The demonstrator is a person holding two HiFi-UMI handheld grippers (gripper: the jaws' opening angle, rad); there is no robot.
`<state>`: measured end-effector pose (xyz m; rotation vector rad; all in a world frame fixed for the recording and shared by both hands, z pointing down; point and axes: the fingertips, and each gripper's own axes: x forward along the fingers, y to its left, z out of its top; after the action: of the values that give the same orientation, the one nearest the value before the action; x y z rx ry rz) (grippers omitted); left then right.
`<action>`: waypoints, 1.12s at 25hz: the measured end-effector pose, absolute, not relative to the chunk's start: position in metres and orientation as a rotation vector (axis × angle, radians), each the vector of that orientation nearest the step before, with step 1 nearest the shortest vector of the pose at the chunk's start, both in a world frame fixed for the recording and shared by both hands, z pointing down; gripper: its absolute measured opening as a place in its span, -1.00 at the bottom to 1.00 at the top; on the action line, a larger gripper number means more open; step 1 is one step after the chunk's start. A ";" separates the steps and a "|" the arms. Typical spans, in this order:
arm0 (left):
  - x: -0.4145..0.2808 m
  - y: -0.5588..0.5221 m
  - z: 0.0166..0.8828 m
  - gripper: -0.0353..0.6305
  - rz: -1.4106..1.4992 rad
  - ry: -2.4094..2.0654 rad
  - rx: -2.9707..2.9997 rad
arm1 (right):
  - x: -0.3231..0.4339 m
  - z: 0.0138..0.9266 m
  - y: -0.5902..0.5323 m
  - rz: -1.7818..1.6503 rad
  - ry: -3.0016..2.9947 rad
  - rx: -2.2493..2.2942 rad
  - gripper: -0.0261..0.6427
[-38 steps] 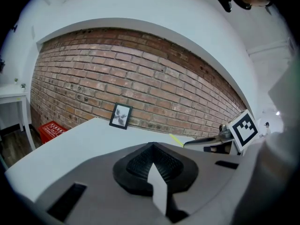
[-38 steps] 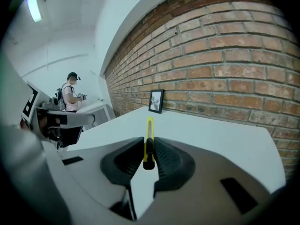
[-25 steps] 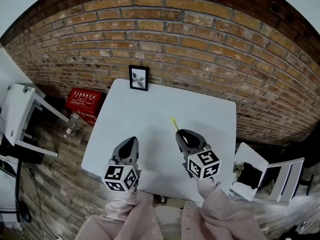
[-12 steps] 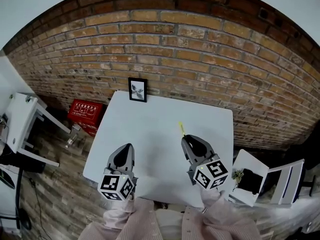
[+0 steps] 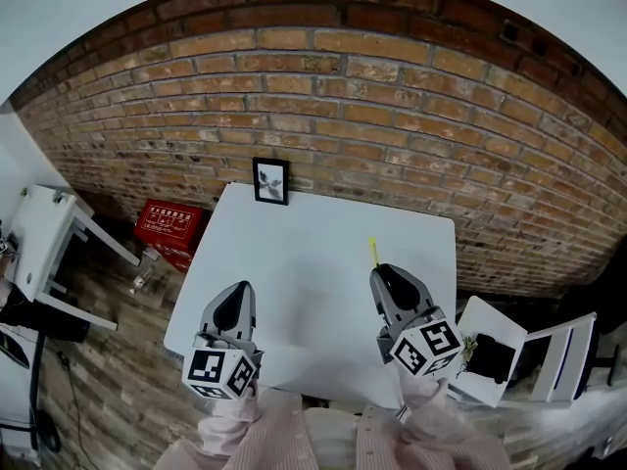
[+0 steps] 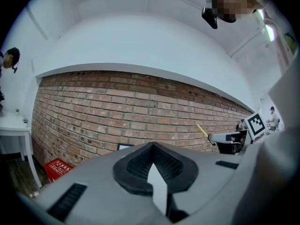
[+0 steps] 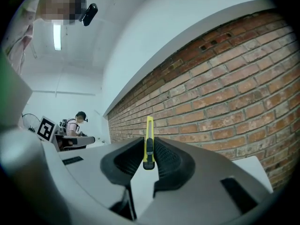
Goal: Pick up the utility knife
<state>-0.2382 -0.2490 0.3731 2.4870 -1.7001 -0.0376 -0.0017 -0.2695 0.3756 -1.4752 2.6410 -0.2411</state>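
Between right tool (image 7: 149, 146) ribbed pads (image 7: 165, 159): slim yellow utility knife (image 7: 149, 132).

This looks like a lab or test room. A white table (image 5: 294, 262) stands by a long brick wall (image 5: 343, 96), a red box (image 5: 167, 223) sits on the wood floor (image 5: 108, 360) at the left, and a long lamp (image 7: 57, 36) glows at the upper left of the right gripper view

The left gripper (image 5: 238, 294) and right gripper (image 5: 386, 274) are held out side by side, well apart, both pointing forward and level. The left's jaws meet at the tips with nothing between them. The right's jaws clamp the knife (image 7: 149, 142), its yellow tip sticking out ahead. Pink sleeves (image 5: 431, 429) cover both wrists.
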 end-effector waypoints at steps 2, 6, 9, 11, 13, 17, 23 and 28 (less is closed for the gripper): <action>-0.240 -0.247 0.368 -0.91 -0.047 -1.709 2.493 | 0.002 0.372 -0.268 -0.230 2.628 -1.479 -0.72; -0.243 -0.243 0.362 -0.91 -0.050 -1.729 2.500 | 0.007 0.365 -0.266 -0.219 2.601 -1.484 -0.72; -0.245 -0.242 0.359 -0.91 -0.052 -1.740 2.499 | 0.009 0.363 -0.265 -0.210 2.596 -1.488 -0.72; -0.245 -0.242 0.359 -0.91 -0.049 -1.744 2.498 | 0.010 0.363 -0.265 -0.206 2.596 -1.488 -0.72; -0.244 -0.242 0.359 -0.91 -0.046 -1.744 2.499 | 0.010 0.362 -0.265 -0.203 2.595 -1.488 -0.72; -0.244 -0.242 0.361 -0.91 -0.035 -1.742 2.500 | 0.011 0.362 -0.264 -0.200 2.590 -1.494 -0.72; -0.243 -0.240 0.362 -0.91 -0.027 -1.738 2.504 | 0.011 0.361 -0.264 -0.192 2.594 -1.497 -0.72; -0.242 -0.241 0.362 -0.91 -0.022 -1.740 2.501 | 0.011 0.361 -0.264 -0.186 2.599 -1.494 -0.72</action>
<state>-0.2423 -0.2406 0.3619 2.5009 -1.7402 -0.0217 0.0108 -0.2637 0.3609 -1.4943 2.5986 -0.1857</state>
